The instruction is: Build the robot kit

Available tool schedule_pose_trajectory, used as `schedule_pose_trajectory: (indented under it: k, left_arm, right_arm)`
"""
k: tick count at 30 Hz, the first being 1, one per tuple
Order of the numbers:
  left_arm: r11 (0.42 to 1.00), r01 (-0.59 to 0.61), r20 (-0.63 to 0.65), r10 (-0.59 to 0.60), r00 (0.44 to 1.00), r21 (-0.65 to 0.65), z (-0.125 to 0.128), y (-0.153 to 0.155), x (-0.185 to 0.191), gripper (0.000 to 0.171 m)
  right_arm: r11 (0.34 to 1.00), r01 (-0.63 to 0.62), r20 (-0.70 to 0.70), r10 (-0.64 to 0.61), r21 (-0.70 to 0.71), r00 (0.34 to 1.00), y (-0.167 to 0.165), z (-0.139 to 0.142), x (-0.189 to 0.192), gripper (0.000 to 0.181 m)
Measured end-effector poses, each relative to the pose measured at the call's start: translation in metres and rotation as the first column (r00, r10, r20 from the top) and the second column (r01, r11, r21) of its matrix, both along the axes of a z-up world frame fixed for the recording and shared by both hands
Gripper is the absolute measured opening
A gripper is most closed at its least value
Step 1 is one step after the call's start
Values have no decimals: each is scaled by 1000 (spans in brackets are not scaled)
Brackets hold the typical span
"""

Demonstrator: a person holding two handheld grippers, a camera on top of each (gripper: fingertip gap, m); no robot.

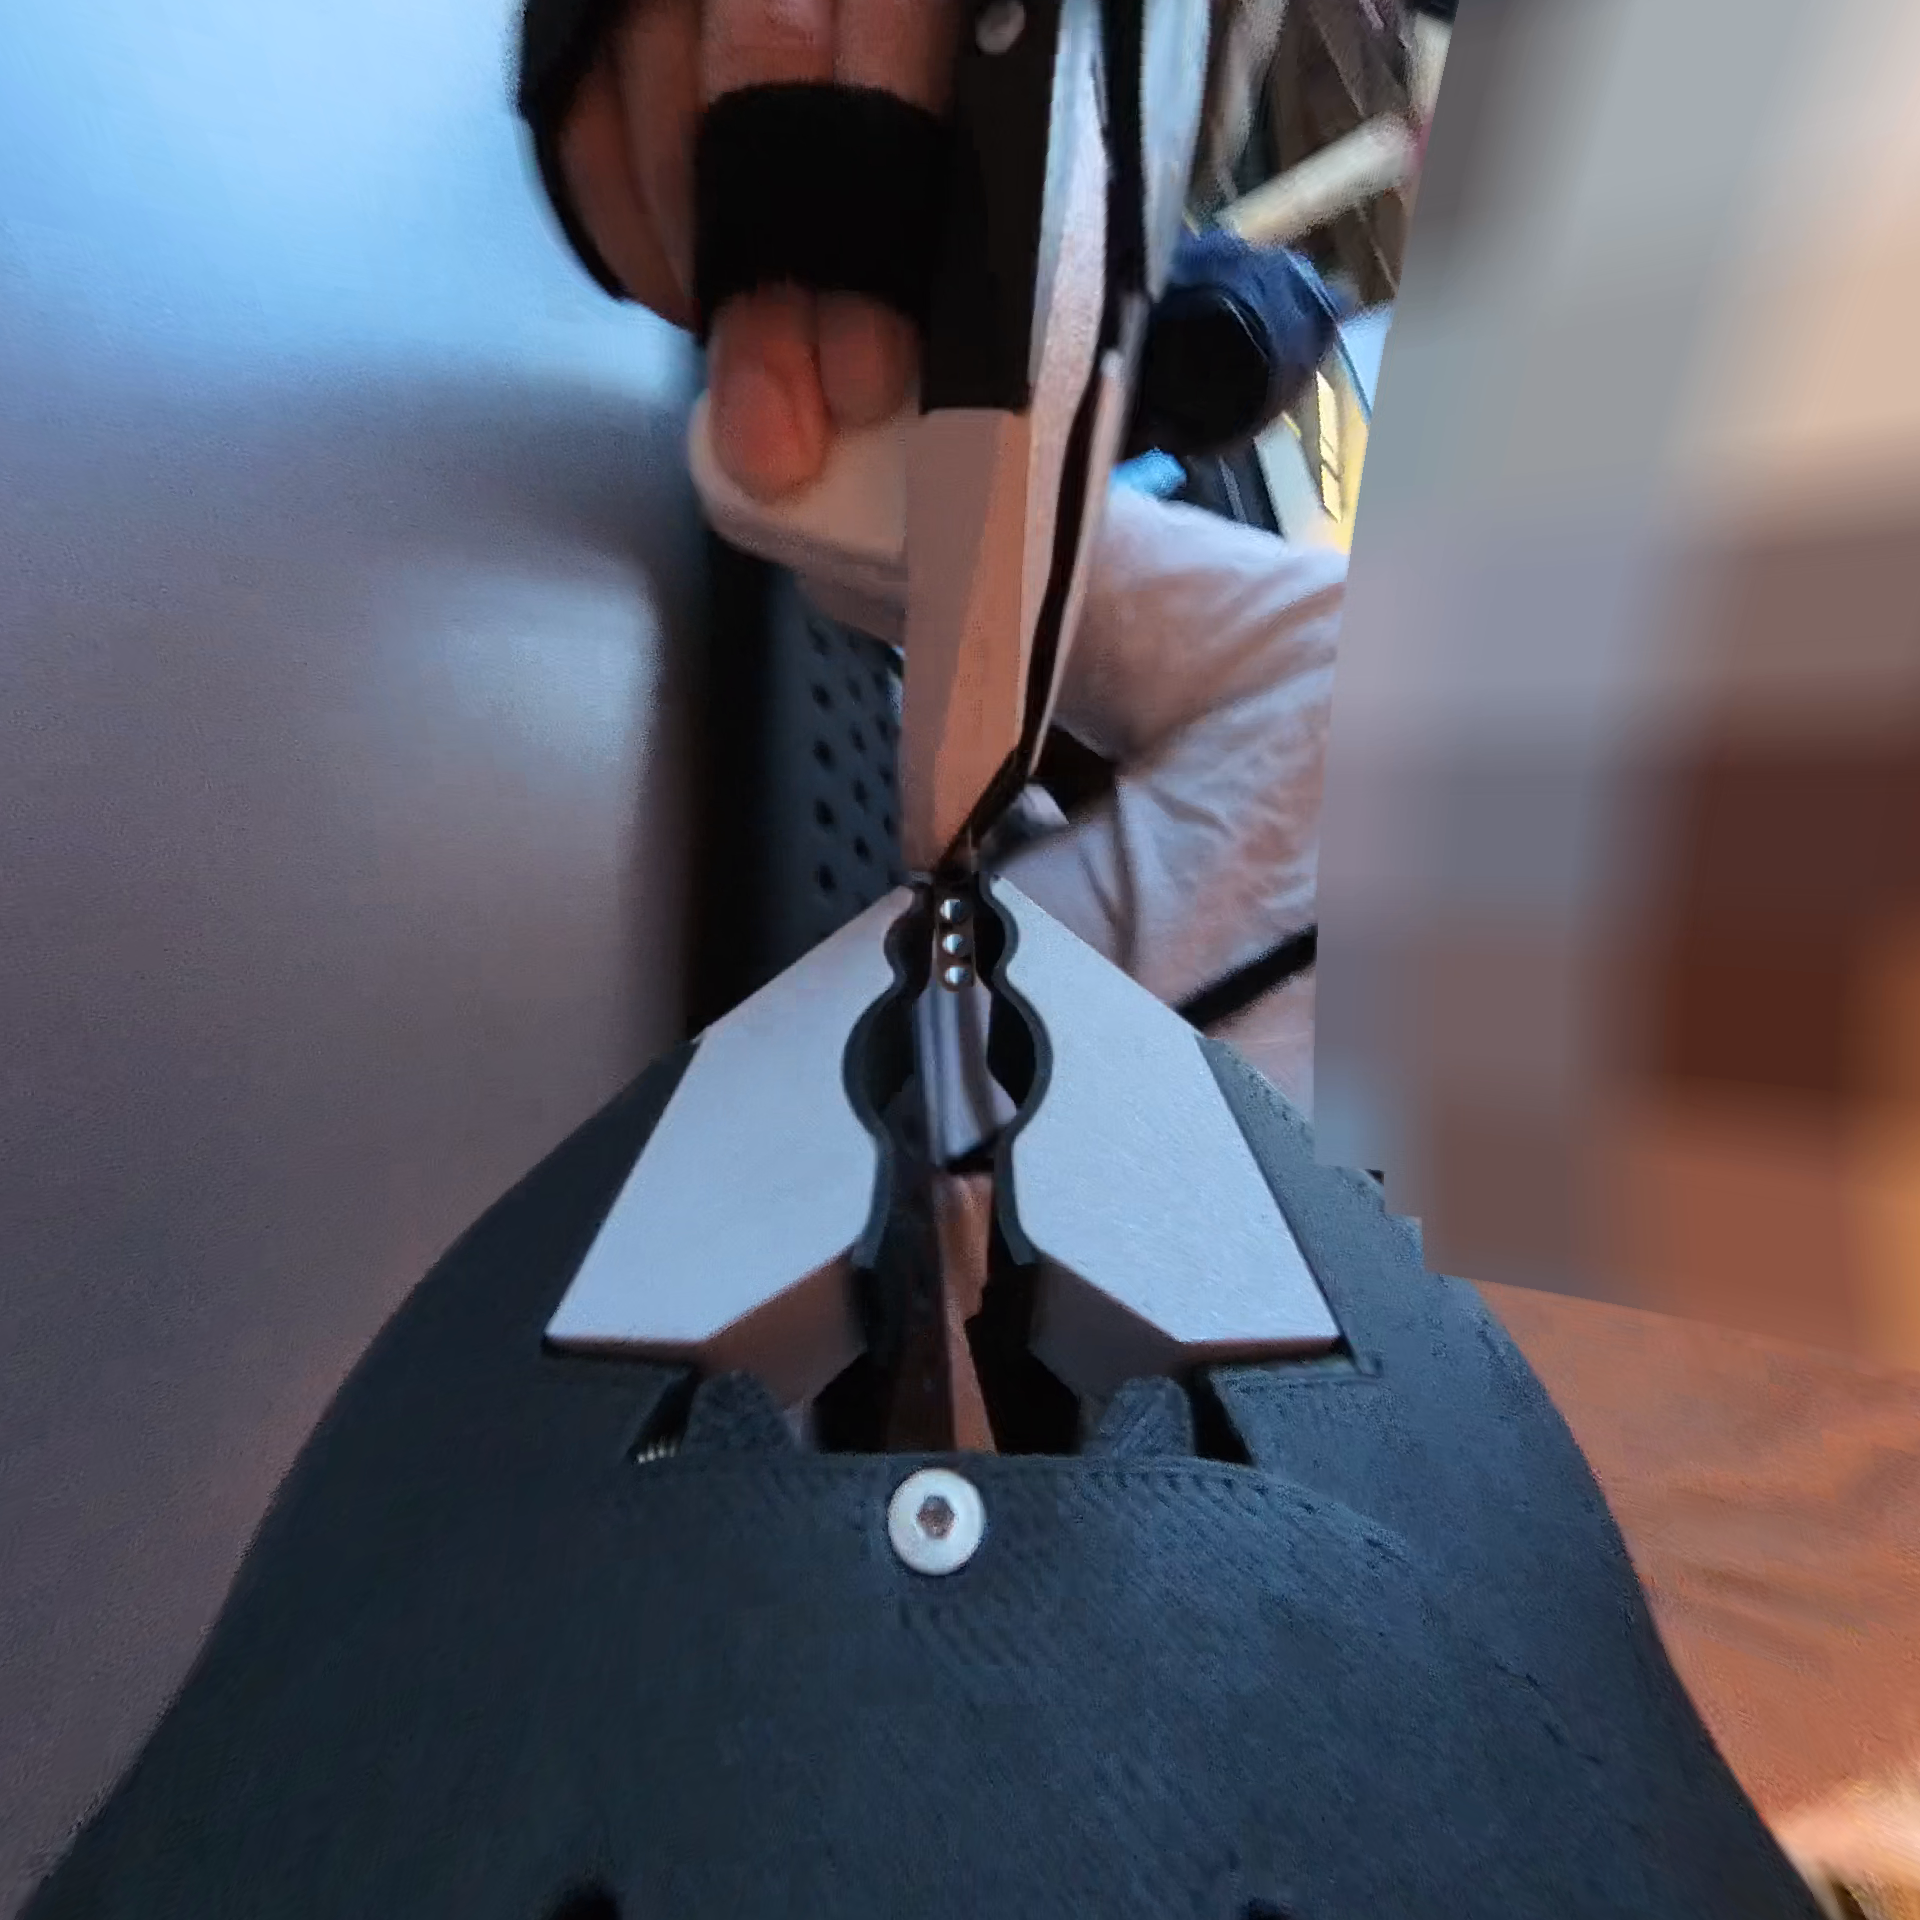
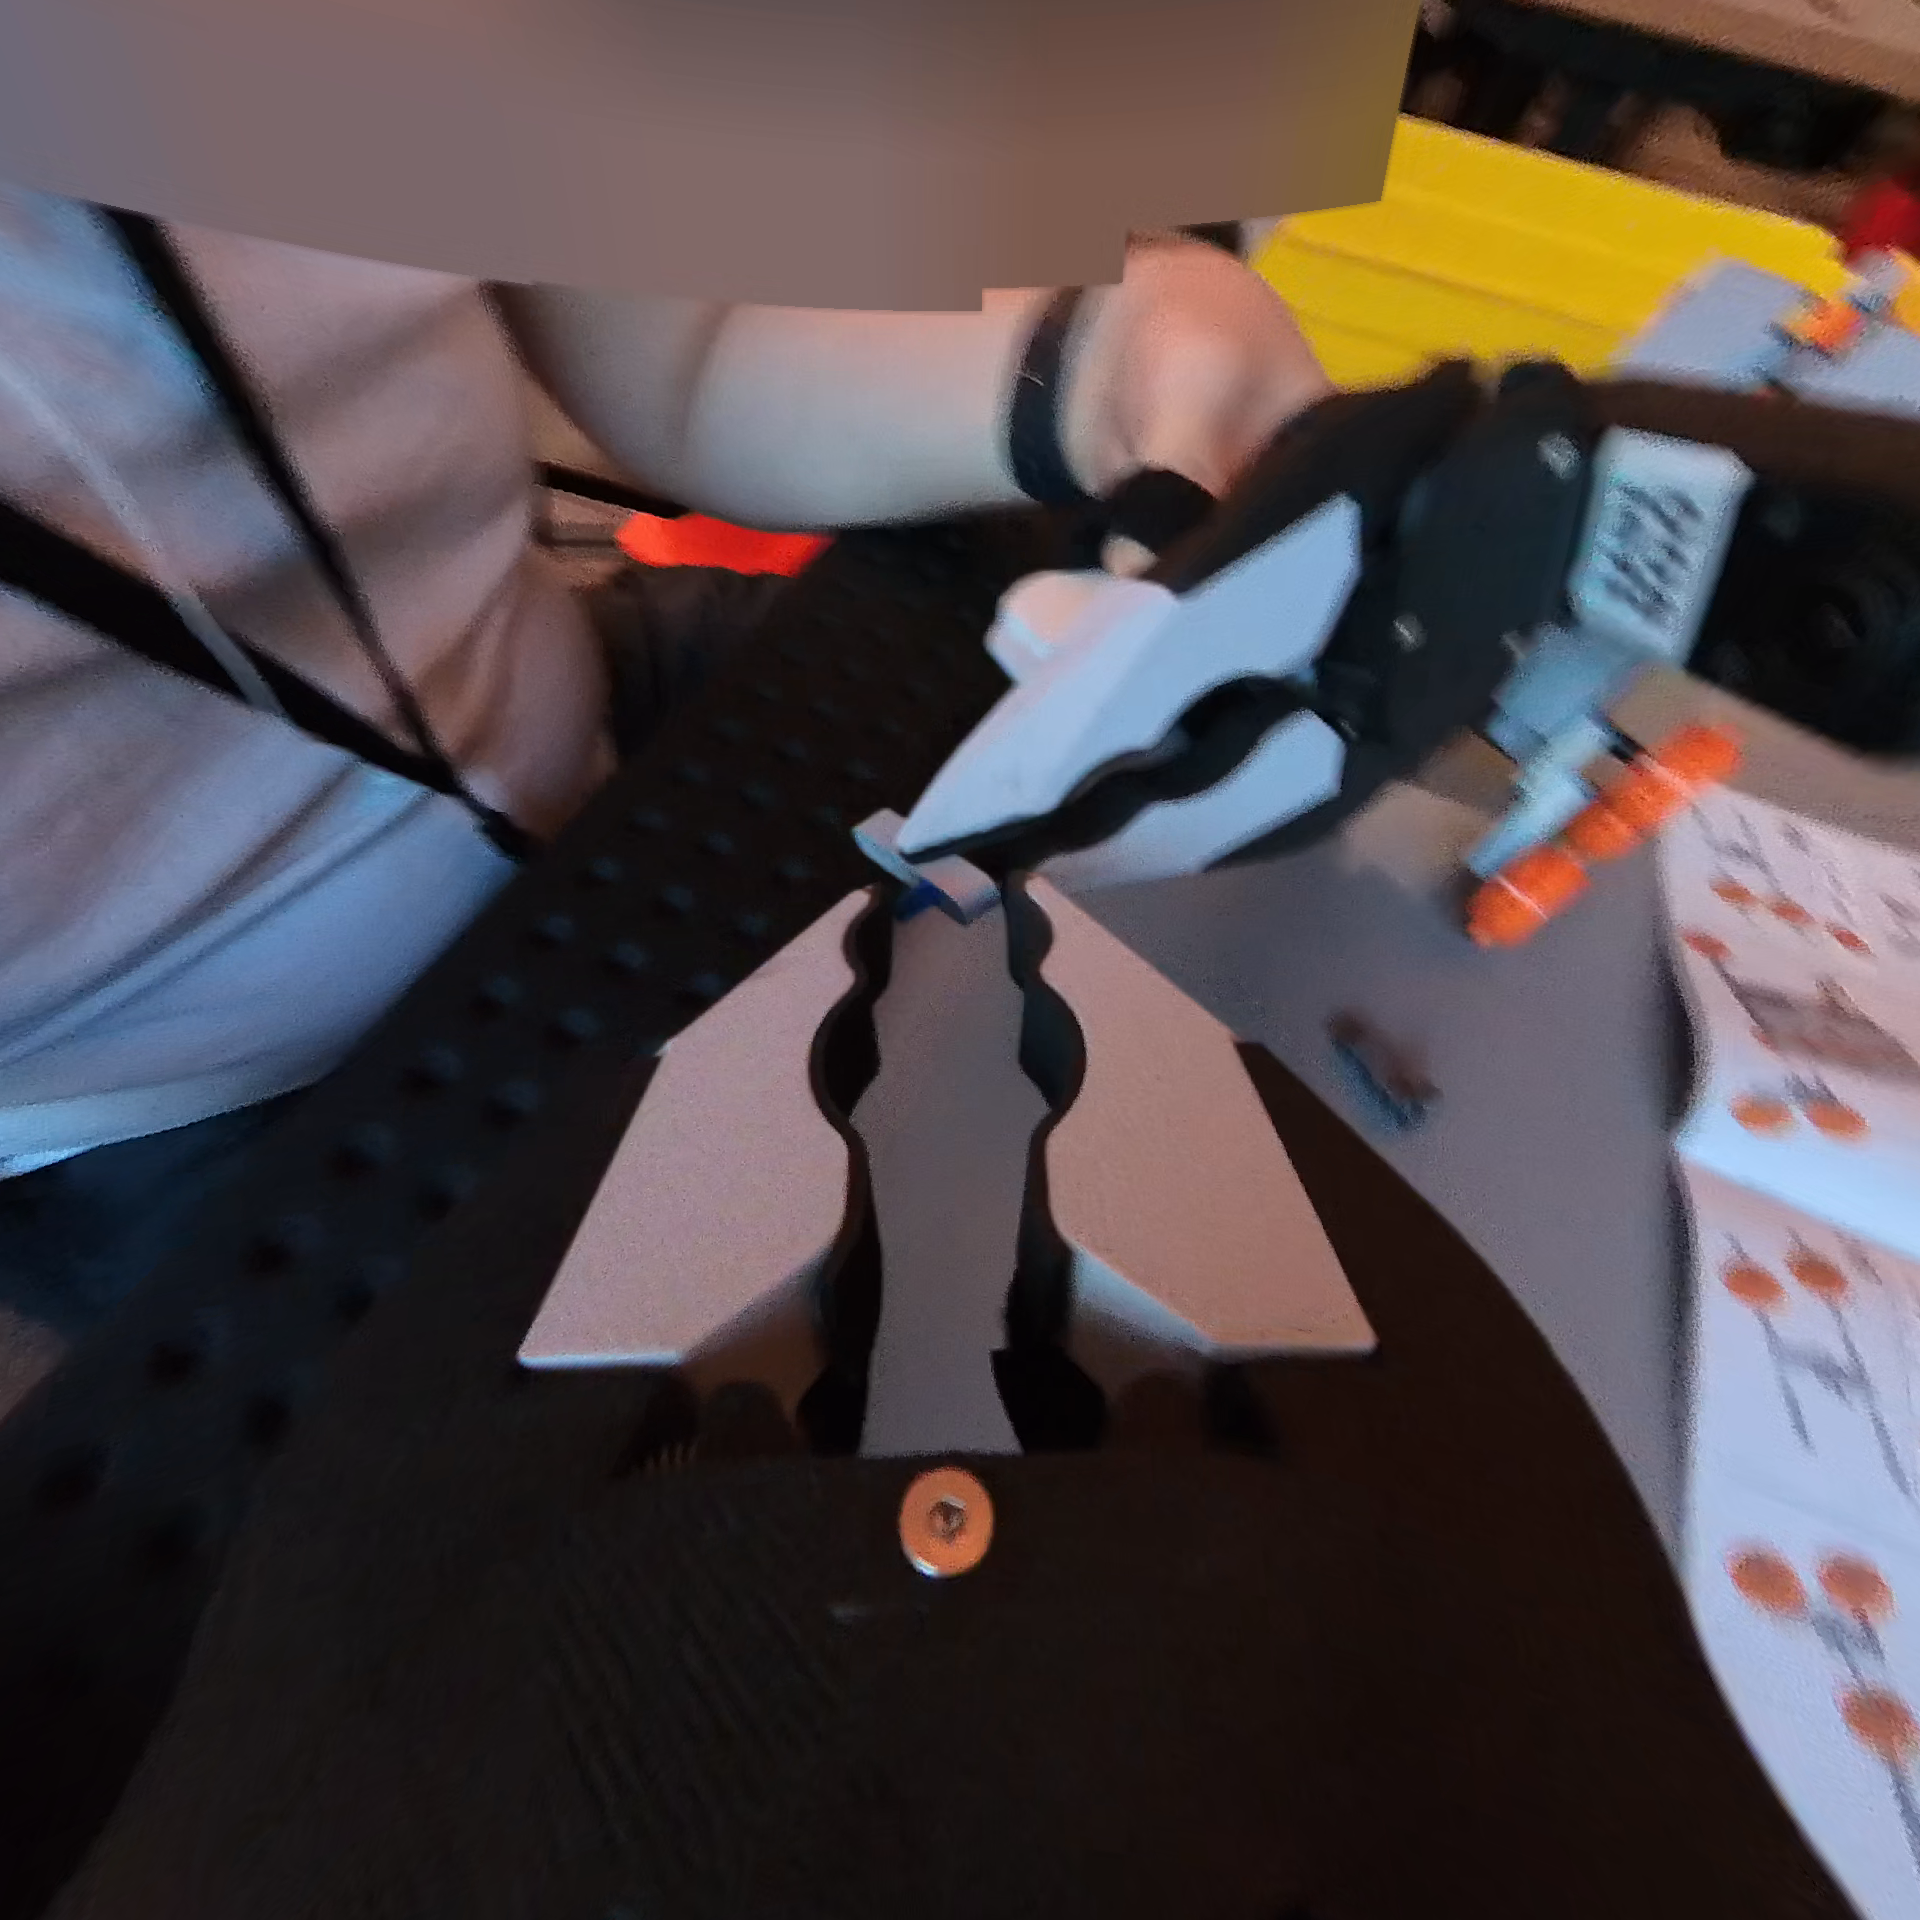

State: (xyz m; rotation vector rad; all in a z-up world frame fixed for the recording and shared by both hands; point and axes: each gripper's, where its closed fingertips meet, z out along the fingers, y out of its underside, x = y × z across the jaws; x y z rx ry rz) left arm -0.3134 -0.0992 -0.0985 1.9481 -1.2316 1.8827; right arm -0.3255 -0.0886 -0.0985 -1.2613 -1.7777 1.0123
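In the left wrist view my left gripper [image 1: 951, 894] is shut on a thin grey studded plate [image 1: 954, 940], seen edge-on and clamped flat between the pads. My right gripper [image 1: 961, 847] comes down from above and meets the plate's far end. In the right wrist view the same grey plate [image 2: 961, 888] lies crosswise between the tips of my right gripper [image 2: 945, 899], whose fingers close on its two ends. A small blue bit [image 2: 912, 907] shows under the plate. My left gripper [image 2: 914, 847] reaches in from the right and pinches the plate from above and below.
A black perforated board [image 2: 623, 883] lies below the grippers. A grey and orange brick model [image 2: 1600, 821], printed sheets [image 2: 1808, 1039] and a small dark piece [image 2: 1377, 1070] lie to the right. A yellow bin [image 2: 1507, 260] stands behind. A person's hand [image 1: 790, 395] and torso are close. Only a small space, under 4 cm, lies between the two pairs of fingers. Left tips and right tips are each some 15 cm from the small dark piece [image 2: 1377, 1070].
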Motion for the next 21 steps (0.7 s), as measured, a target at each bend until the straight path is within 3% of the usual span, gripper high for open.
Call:
schedule_pose_trajectory:
  k: [2, 4, 10, 15, 18, 21]
  left_arm:
    - [988, -151, -26, 152, 988, 38, -8, 21, 6, 5]
    - [961, -245, -59, 254, 965, 125, -21, 34, 9, 6]
    - [883, -383, 3, 397, 918, 271, -20, 49, 17, 6]
    - [832, -482, 94, 476, 875, 274, -3, 64, 13, 5]
    - [847, -496, 103, 486, 868, 189, 2, 65, 10, 6]
    - [852, -500, 97, 490, 866, 154, 2, 67, 8, 6]
  right_arm:
    - [993, 111, 9, -112, 42, 994, 24, -3, 8, 41]
    - [986, 160, -9, -159, 46, 987, 37, 0, 16, 37]
    - [959, 218, 79, -235, 181, 969, 52, -14, 26, 29]
    - [903, 259, 33, -287, 343, 957, 63, -9, 23, 15]
    - [859, 273, 18, -311, 434, 950, 69, -8, 23, 8]
    - [859, 294, -33, -309, 419, 951, 68, -1, 18, 10]
